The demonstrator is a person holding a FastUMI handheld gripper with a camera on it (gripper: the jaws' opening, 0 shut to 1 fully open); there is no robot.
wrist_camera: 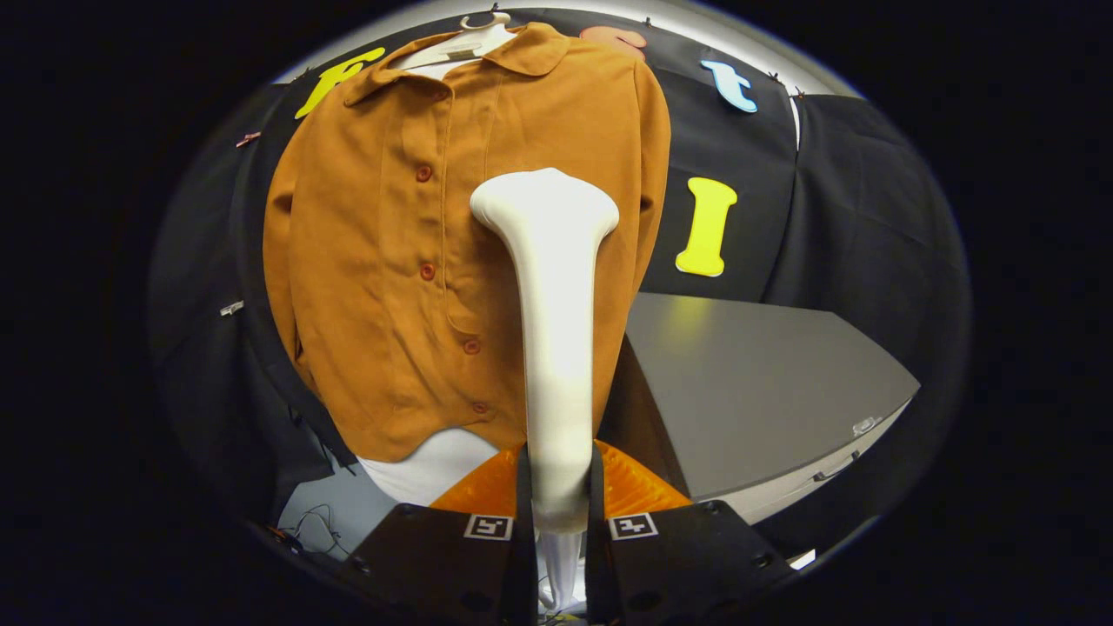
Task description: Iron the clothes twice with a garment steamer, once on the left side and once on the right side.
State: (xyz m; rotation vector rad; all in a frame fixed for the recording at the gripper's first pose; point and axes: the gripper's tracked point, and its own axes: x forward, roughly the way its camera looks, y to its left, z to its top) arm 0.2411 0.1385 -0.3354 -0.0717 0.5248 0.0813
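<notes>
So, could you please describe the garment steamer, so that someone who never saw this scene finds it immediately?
Look first at the orange-brown shirt hanging on a hanger in front of the black cloth wall. Rising in front of the shirt's button side is the garment steamer, a smooth white handle widening into a flat head. It is the one thing clamped between the fingers of the gripper.

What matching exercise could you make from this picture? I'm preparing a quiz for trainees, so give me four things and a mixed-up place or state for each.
Things:
1. garment steamer
2. shirt
3. hanger
4. grey table

Places or states:
A. on the hanger, buttoned, against the booth wall
B. beside the shirt, beyond the fingers
C. clamped between the fingers of the hand-held gripper, head against the shirt
D. inside the shirt's collar

Pairs: 1-C, 2-A, 3-D, 4-B
</notes>
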